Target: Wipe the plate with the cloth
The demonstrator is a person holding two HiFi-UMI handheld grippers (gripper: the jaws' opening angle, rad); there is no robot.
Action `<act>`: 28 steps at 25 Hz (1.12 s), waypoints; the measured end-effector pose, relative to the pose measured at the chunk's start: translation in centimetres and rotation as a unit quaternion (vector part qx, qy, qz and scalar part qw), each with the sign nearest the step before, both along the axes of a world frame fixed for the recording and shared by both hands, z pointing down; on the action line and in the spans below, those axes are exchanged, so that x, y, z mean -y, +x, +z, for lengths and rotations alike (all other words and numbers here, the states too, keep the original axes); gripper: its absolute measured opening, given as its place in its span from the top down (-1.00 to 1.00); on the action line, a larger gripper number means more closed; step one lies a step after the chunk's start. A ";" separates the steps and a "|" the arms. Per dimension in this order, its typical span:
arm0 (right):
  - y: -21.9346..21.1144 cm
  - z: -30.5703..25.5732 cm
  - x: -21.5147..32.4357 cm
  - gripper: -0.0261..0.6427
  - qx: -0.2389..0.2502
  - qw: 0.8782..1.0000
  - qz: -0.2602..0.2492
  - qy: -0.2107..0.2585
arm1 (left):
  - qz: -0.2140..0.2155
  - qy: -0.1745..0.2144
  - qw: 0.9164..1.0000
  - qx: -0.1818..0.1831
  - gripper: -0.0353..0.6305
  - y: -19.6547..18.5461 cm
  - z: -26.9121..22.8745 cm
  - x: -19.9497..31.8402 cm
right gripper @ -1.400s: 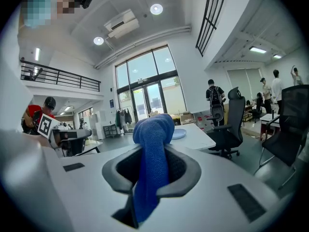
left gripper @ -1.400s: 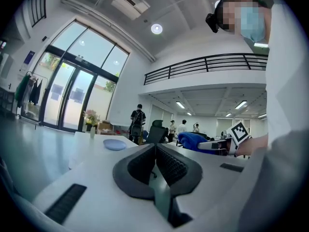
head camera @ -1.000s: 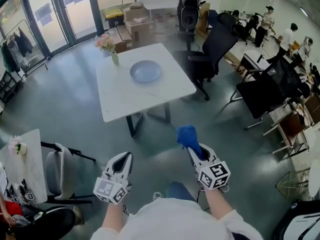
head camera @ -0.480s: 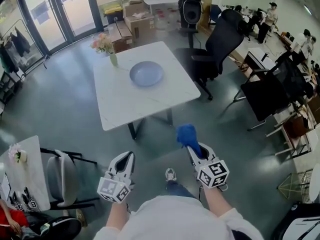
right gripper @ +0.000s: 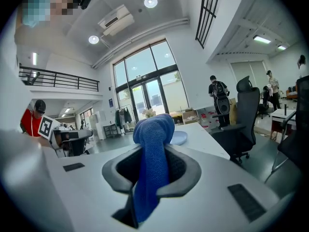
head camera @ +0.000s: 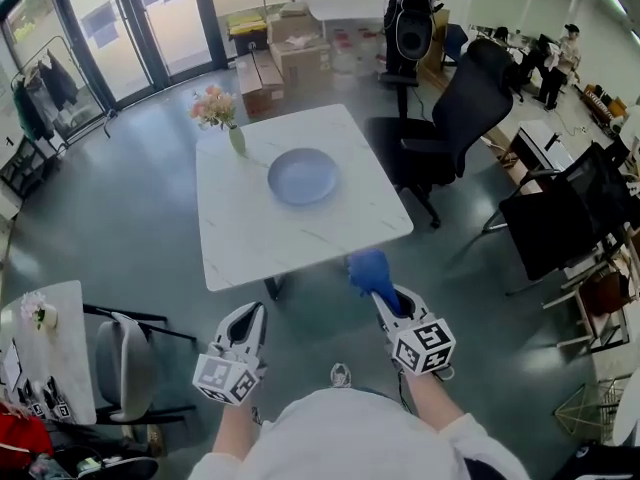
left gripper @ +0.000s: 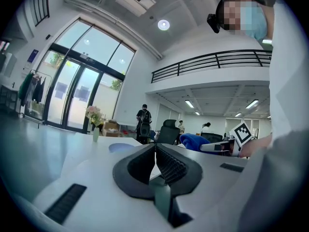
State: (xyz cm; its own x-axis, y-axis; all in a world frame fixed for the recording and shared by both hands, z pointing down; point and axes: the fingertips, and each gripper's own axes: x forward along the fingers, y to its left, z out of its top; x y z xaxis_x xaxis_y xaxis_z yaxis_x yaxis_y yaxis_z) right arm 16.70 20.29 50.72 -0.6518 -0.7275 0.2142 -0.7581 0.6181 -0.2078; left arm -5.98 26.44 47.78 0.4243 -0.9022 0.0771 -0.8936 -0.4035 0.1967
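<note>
Cloth (head camera: 371,270) in right hand-held gripper (head camera: 388,306)

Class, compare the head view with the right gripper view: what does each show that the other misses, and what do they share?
Head view only: the shoe on the floor, and the right tool's marker cube. Right gripper view only: the ceiling lights, the balcony railing, and that tool's jaws seen close up, shut on the cloth. Both: the cloth in the right tool, the plate on the white table, the flowers, and the black chair.
</note>
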 end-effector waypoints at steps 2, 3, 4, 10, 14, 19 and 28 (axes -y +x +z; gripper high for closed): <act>0.3 0.0 1.4 0.65 0.001 1.000 -0.006 0.001 | -0.012 0.001 1.000 -0.003 0.79 0.0 -0.1 0.9; 0.4 0.0 2.1 0.65 0.001 1.000 -0.008 0.001 | -0.017 0.001 1.000 -0.006 0.79 0.1 -0.1 1.4; 0.5 0.1 2.7 0.65 0.002 1.000 -0.010 0.001 | -0.022 0.000 1.000 -0.010 0.79 0.0 0.0 1.8; -0.9 1.5 5.2 0.65 0.005 1.000 -0.021 -0.015 | -0.039 -0.014 0.999 -0.021 0.79 -1.6 1.1 4.0; -2.2 1.6 7.4 0.65 0.005 1.000 -0.018 -0.018 | -0.036 -0.017 0.999 -0.029 0.79 -3.0 1.6 6.7; -3.8 1.0 10.6 0.65 0.001 1.000 -0.005 -0.017 | -0.011 -0.017 0.999 -0.031 0.79 -4.0 1.0 11.1; -8.2 0.3 16.9 0.65 0.006 0.999 0.039 -0.010 | 0.037 -0.013 0.999 -0.029 0.79 -8.5 0.5 19.3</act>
